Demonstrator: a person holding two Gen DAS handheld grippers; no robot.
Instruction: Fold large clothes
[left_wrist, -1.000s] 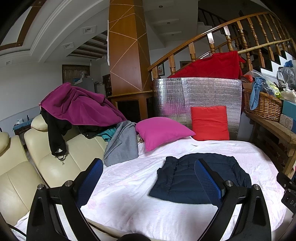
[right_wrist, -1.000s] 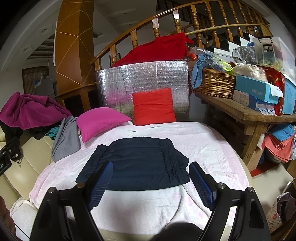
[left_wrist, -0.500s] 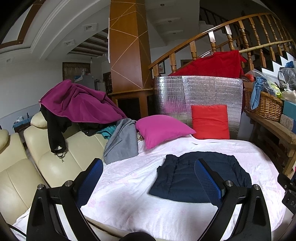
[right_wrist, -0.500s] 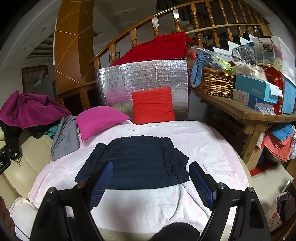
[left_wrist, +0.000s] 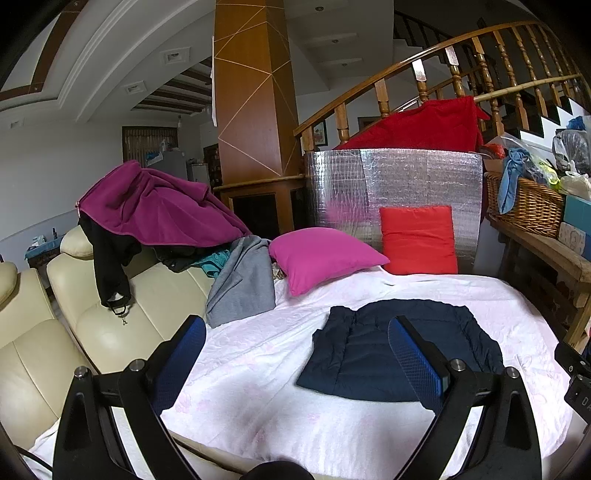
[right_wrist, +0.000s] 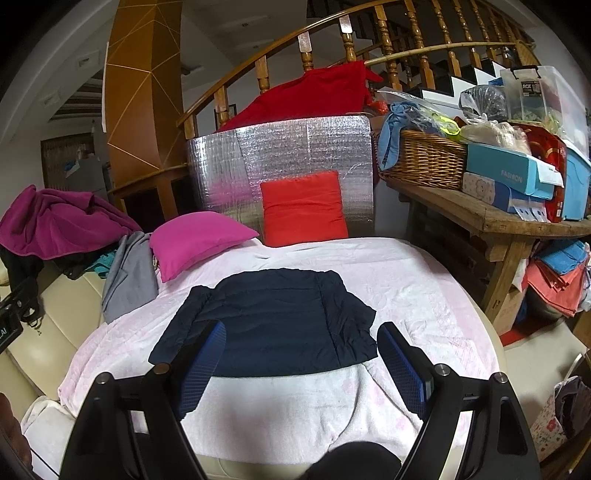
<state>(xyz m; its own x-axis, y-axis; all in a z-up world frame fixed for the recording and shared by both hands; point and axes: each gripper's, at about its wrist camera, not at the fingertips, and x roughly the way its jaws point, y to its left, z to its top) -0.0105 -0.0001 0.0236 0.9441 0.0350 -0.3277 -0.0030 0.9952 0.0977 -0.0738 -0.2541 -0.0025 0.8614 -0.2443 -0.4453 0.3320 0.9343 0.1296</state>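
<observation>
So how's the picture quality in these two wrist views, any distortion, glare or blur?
Left wrist view: heavy fisheye bending, black corners, sharp on the navy jacket. Right wrist view: same curvature, soft indoor light, mild sheen on the silver foil panel, no blur.

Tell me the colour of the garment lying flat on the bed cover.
Dark navy blue, with quilted stitch lines. The garment shows best in the right wrist view.

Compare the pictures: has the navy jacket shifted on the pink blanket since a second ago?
No. The navy jacket lies in the same spot, equally far below the red cushion and the magenta pillow.
</observation>
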